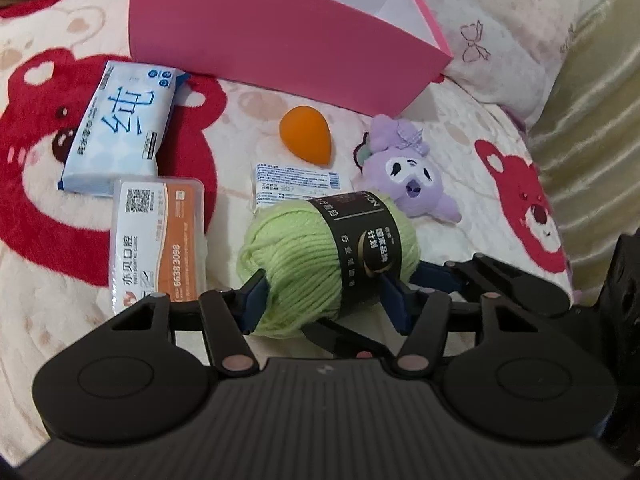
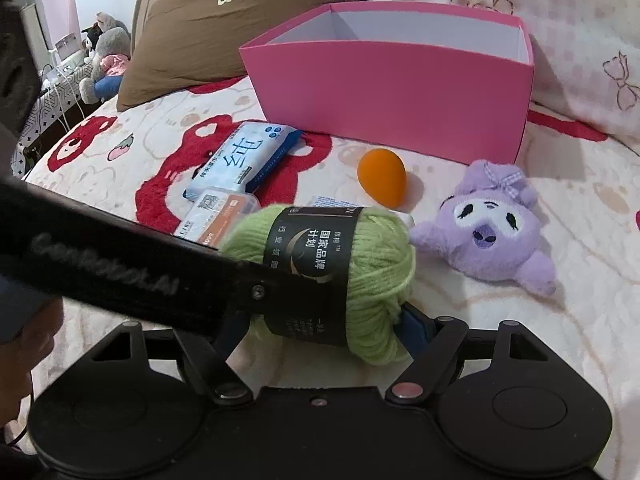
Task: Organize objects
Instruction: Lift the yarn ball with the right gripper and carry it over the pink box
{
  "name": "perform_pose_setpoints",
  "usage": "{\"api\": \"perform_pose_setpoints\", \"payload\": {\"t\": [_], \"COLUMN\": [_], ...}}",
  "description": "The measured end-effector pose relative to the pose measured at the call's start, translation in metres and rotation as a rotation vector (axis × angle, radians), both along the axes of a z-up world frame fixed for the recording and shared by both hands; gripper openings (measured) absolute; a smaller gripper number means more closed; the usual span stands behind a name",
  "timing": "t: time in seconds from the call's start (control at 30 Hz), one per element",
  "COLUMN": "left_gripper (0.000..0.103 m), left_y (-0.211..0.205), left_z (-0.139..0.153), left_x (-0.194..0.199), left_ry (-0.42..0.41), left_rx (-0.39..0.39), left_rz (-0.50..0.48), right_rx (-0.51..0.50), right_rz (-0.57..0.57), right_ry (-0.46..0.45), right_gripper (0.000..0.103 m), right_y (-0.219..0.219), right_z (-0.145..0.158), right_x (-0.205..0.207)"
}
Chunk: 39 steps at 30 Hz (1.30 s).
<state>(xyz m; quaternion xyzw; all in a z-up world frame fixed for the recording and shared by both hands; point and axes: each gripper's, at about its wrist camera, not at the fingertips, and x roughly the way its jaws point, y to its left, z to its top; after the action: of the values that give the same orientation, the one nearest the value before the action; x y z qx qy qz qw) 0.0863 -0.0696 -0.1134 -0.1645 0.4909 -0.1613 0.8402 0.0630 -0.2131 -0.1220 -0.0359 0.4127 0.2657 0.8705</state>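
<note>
A bed with a cream blanket printed with red bears [image 1: 48,208] is carrying an open pink cardboard box [image 1: 280,40] at the back. In front of it, a green yarn ball with a black paper band [image 1: 328,256] is sitting squeezed between the left claw [image 1: 322,300] pads, while the right claw [image 2: 320,328] is also flanking it; whether that one is pressing, I cannot tell. A purple plush toy [image 1: 412,176] is lying just beside the yarn.

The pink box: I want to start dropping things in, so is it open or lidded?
Open. The pink box has no lid on top; its white inner walls show in both views. Its floor is hidden, so contents cannot be told.
</note>
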Motion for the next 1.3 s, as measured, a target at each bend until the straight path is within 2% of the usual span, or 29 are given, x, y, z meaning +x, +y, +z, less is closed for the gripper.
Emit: {"api": "perform_pose_setpoints", "payload": {"t": [0.3, 0.47, 0.67, 0.9, 1.03, 1.17, 1.23, 1.3], "left_gripper": [0.051, 0.051, 0.051, 0.052, 0.053, 0.052, 0.051, 0.051], "left_y": [0.001, 0.005, 0.003, -0.004, 0.008, 0.008, 0.009, 0.01], "left_z": [0.011, 0.033, 0.062, 0.093, 0.123, 0.16, 0.172, 0.181], "left_x": [-0.004, -0.01, -0.012, -0.013, -0.011, -0.02, -0.019, -0.011], "left_ry": [-0.022, -0.071, -0.134, -0.193, -0.212, -0.302, -0.301, -0.262], "left_rx": [-0.016, -0.033, 0.005, 0.112, 0.075, 0.109, 0.103, 0.087], "left_rz": [-0.018, -0.065, -0.097, -0.148, -0.144, -0.179, -0.183, -0.187], "right_rx": [0.027, 0.037, 0.064, 0.024, 0.029, 0.064, 0.081, 0.083], "right_rz": [-0.015, -0.036, -0.07, -0.062, -0.087, -0.099, -0.102, -0.105], "right_ry": [-0.008, -0.023, -0.068, -0.14, -0.142, -0.196, -0.209, -0.224], "right_gripper": [0.082, 0.083, 0.083, 0.083, 0.083, 0.083, 0.083, 0.083], "right_y": [-0.005, -0.009, -0.007, 0.003, 0.009, 0.008, 0.007, 0.007], "right_z": [0.008, 0.026, 0.048, 0.073, 0.098, 0.131, 0.145, 0.158], "right_x": [-0.004, -0.012, -0.021, -0.026, -0.021, -0.027, -0.027, -0.027]}}
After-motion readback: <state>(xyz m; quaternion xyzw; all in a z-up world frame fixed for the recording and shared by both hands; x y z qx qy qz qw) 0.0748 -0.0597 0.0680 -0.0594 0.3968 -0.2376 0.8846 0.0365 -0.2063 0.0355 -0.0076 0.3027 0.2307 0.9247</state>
